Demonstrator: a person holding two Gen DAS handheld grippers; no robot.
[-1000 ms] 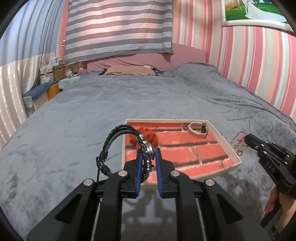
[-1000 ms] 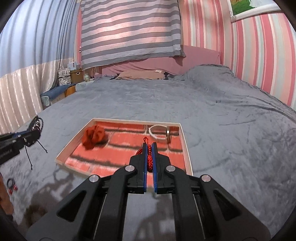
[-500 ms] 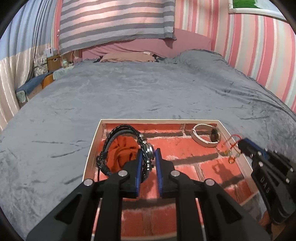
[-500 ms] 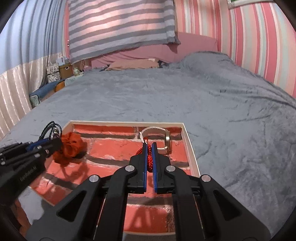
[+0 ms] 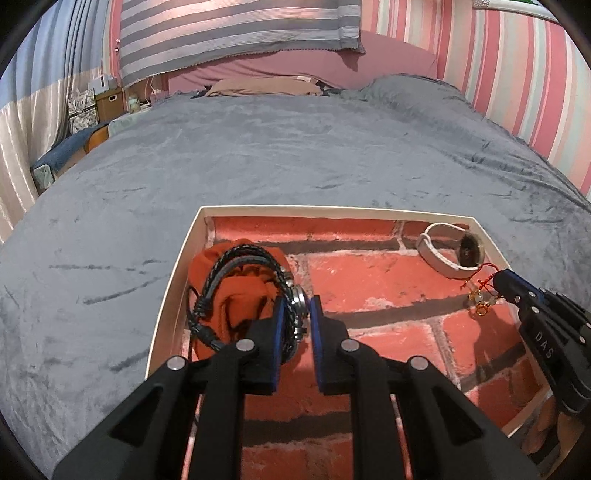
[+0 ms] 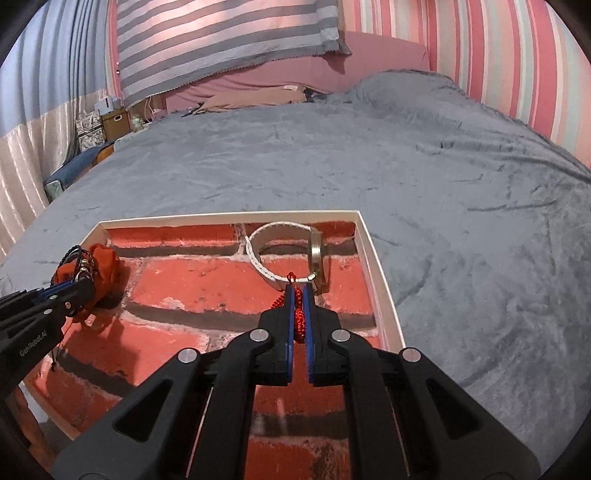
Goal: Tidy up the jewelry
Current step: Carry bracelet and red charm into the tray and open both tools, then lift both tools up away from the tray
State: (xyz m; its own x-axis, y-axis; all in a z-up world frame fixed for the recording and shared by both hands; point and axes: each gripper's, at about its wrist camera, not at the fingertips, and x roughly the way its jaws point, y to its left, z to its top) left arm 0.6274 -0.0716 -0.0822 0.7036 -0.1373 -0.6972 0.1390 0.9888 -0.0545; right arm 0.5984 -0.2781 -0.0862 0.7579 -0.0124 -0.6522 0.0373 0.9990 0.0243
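A shallow white-rimmed tray (image 5: 173, 273) (image 6: 373, 258) with a red brick-pattern floor lies on the grey bedspread. My left gripper (image 5: 297, 306) is shut on a black braided leather bracelet (image 5: 236, 258) with metal beads, hanging over an orange cloth pouch (image 5: 236, 291) (image 6: 107, 262) at the tray's left end. My right gripper (image 6: 298, 295) is shut on a red cord bracelet (image 6: 299, 317), whose beads and gold ring (image 5: 478, 301) dangle above the tray floor. A white-strapped watch (image 5: 448, 254) (image 6: 288, 254) stands on edge in the far right corner, just beyond the right fingertips.
The grey velvet bedspread (image 5: 295, 147) spreads out around the tray. A striped pillow (image 5: 236, 29) and pink headboard are at the far end, a striped wall (image 5: 517, 74) on the right, boxes and clutter (image 5: 96, 103) beside the bed on the left.
Both grippers have come forward and down from beside the tray to over it. The black bracelet now hangs over the orange pouch, the red cord bracelet near the watch.
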